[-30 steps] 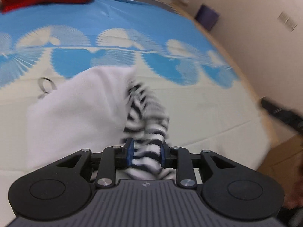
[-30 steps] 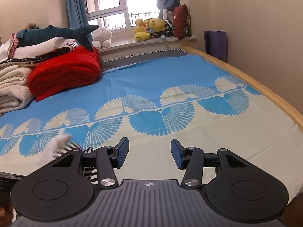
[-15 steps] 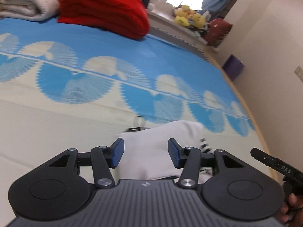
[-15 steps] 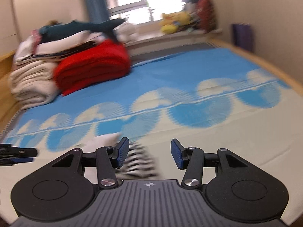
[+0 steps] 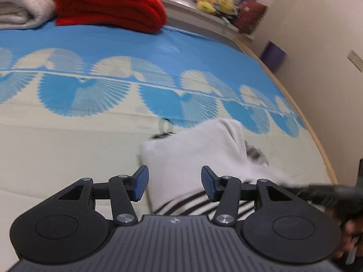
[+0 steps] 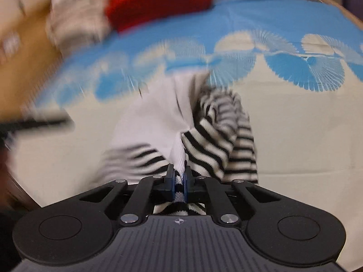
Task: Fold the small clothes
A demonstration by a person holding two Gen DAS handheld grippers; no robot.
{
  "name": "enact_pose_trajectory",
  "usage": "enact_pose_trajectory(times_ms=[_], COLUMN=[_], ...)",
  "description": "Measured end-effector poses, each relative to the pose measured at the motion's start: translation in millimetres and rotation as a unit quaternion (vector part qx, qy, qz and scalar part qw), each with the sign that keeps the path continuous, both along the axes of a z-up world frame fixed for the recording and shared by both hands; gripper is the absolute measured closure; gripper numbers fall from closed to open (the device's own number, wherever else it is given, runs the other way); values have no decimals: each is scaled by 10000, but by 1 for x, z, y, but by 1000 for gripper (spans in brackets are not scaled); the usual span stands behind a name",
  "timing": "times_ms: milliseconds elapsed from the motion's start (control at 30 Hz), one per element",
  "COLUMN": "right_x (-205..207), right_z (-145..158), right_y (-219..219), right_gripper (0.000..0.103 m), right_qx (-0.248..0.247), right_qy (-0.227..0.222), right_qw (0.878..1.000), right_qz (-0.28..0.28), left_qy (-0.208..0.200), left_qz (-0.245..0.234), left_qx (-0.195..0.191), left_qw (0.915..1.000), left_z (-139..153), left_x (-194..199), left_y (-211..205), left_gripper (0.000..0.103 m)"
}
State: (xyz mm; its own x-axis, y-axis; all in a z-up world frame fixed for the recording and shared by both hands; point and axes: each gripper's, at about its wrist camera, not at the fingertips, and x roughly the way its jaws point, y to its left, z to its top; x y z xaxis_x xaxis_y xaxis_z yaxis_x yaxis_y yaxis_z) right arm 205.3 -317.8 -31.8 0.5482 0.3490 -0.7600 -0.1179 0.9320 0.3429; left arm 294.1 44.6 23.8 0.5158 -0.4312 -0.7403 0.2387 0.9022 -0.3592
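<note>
A small white garment with black-and-white striped sleeves (image 5: 199, 154) lies on the bed sheet (image 5: 68, 140). My left gripper (image 5: 174, 184) is open and empty, just above the garment's near striped edge. In the right wrist view the same garment (image 6: 158, 122) is bunched up, and my right gripper (image 6: 179, 182) is shut on its striped hem, lifting it. The right gripper also shows as a dark shape in the left wrist view (image 5: 329, 192). The right wrist view is blurred by motion.
A folded red blanket (image 5: 109, 4) and rolled cream towels (image 5: 22, 6) lie at the far end of the bed. Plush toys (image 5: 213, 1) sit on the windowsill. The bed's wooden edge (image 5: 317, 140) and a wall run along the right.
My left gripper let go of the striped garment and stays open above it. My right gripper swung down to the garment and closed on its striped hem.
</note>
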Motion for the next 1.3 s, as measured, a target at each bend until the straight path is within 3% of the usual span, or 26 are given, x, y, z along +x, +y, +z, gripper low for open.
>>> enact_pose_trajectory(times_ms=[67,133,233,333,367,433,500,533,667,767,867,933,1000,1033,1200,1300], right_x=[-16,-27,-37,-38,-36,-31,-23,-19,-12,-9,-4,-5,-5,-1,39,71], right_z=[14,18,8,-9,-15,-30,-47,-54,-82,-88,-74,-51,-30,-26,-41,-60], right_y=[-31,-56,-89,-96,-94,-89,-86,-83,-64,-59,-75,-88,-95,-97,-101,-98], right_gripper=[98,98,98,98,98,98,98,98,98,97,90,81,68,65,64,56], right_qx=[333,279,265,179,93,-36,-152,-255,-811,-927,-497,-267,-241,-127,823,1364], right_qy=[-335,-396,-106,179,270,436,696,804,1151,1222,1029,337,-483,-671,-441,-21], right_qw=[9986,9975,9968,9985,9989,9986,9971,9963,9898,9877,9934,9973,9909,9878,9815,9744], right_qz=[-220,-519,-751,-477,-378,-301,-253,-186,212,317,-63,-602,-1232,-1402,-1669,-1788], left_qy=[122,303,614,676,701,719,758,789,823,944,968,1034,1064,1062,1049,1093], left_qz=[-268,-616,-1206,-1603,-1709,-1811,-1727,-1682,-1805,-1692,-1176,-867,-719,-739,-1173,-1562], left_qx=[-46,-26,4,210,302,673,1245,1385,1371,1052,625,458,373,316,333,525], left_qw=[9996,9976,9908,9845,9823,9785,9741,9728,9705,9754,9864,9898,9910,9911,9870,9803], left_z=[-4,-11,-26,-38,-44,-59,-79,-85,-89,-77,-62,-56,-53,-51,-47,-52], left_x=[0,0,-1,-4,-4,-3,0,2,6,14,28,35,40,40,26,11], left_y=[-18,-39,-73,-99,-106,-117,-124,-126,-127,-113,-90,-78,-72,-71,-80,-91], left_gripper=[46,44,44,42,36,35,18,16,14,16,16,16,17,17,17,17])
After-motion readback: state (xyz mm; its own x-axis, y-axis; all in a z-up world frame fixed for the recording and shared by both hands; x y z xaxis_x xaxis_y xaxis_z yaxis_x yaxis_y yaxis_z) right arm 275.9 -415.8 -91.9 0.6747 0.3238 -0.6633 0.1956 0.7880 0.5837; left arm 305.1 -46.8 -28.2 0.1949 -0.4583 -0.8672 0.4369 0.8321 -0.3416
